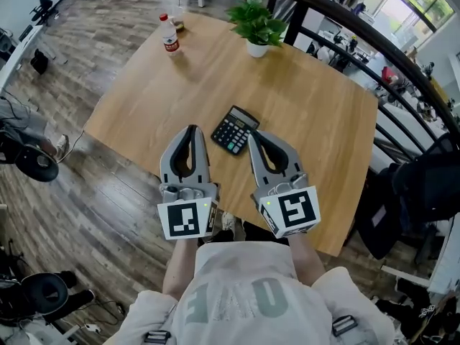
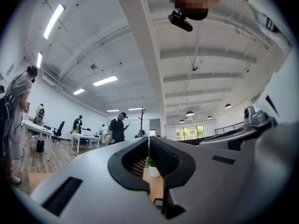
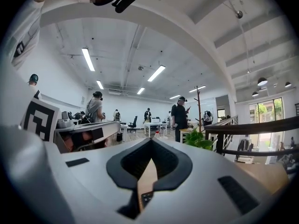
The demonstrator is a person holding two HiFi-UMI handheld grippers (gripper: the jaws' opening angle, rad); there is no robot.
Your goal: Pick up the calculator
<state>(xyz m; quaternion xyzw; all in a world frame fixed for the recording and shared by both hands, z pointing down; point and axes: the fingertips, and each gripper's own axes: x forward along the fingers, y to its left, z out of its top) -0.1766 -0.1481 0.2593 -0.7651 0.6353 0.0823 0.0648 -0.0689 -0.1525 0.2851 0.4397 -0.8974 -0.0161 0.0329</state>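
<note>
Nothing is lifted yet: the calculator [image 1: 235, 129] lies flat on the worktop [image 1: 302, 85], at 11 o'clock from the right gripper [image 1: 253, 134]; that and the left gripper [image 1: 191, 129] are both pressed together, empty

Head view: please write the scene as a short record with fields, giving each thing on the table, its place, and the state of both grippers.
table: wooden, seen from above
calculator: flat, near the table's near edge, not held
plant: in a white pot, far side
bottle: upright, red cap, far left corner
left gripper: jaws together, empty, just left of the calculator
right gripper: jaws together, empty, tips by the calculator's right corner
task state: calculator not yet picked up
</note>
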